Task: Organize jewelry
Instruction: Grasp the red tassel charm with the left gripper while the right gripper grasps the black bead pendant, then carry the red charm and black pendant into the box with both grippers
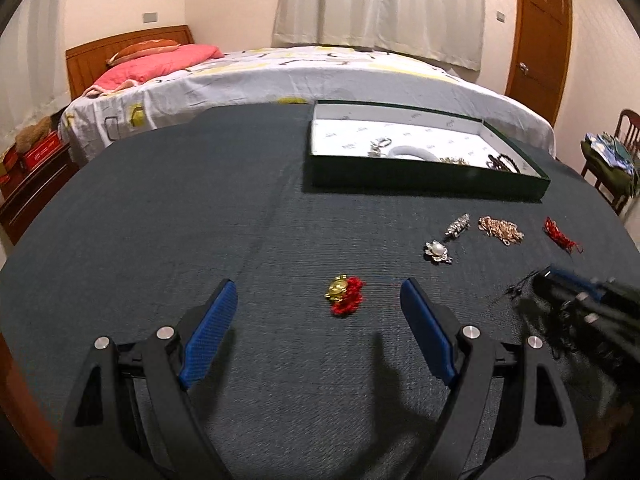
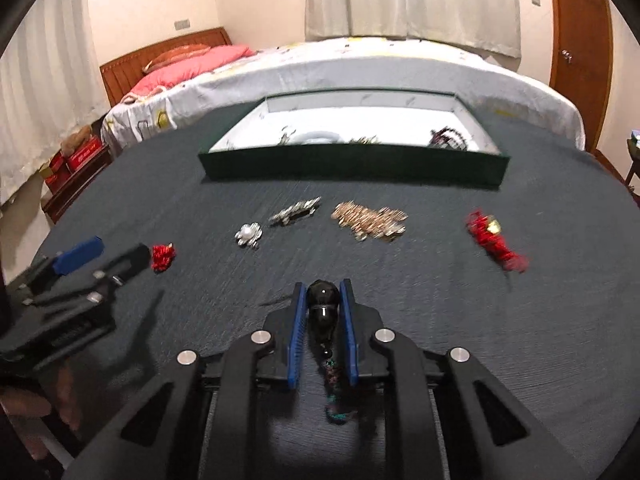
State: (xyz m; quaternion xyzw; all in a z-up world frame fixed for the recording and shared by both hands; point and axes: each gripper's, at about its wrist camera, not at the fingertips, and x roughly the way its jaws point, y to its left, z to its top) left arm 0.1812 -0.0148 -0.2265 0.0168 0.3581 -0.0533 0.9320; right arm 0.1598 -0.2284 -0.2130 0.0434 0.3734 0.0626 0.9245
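My left gripper (image 1: 318, 296) is open, its blue pads either side of a gold and red charm (image 1: 345, 294) on the dark table; the charm also shows in the right wrist view (image 2: 163, 257). My right gripper (image 2: 322, 296) is shut on a black bead pendant (image 2: 322, 308) with a beaded cord hanging below it. It appears blurred at the right of the left wrist view (image 1: 576, 296). On the table lie a pearl brooch (image 1: 438, 252), a silver brooch (image 1: 457, 225), a gold chain (image 1: 501, 230) and a red charm (image 1: 560, 236). A green tray (image 1: 424, 180) holds several pieces.
The tray (image 2: 352, 166) stands at the far side of the table, near the bed (image 1: 304, 76). The pearl brooch (image 2: 248, 235), silver brooch (image 2: 296, 211), gold chain (image 2: 370, 220) and red charm (image 2: 494, 240) lie in a row before it. A chair (image 1: 618, 152) stands at right.
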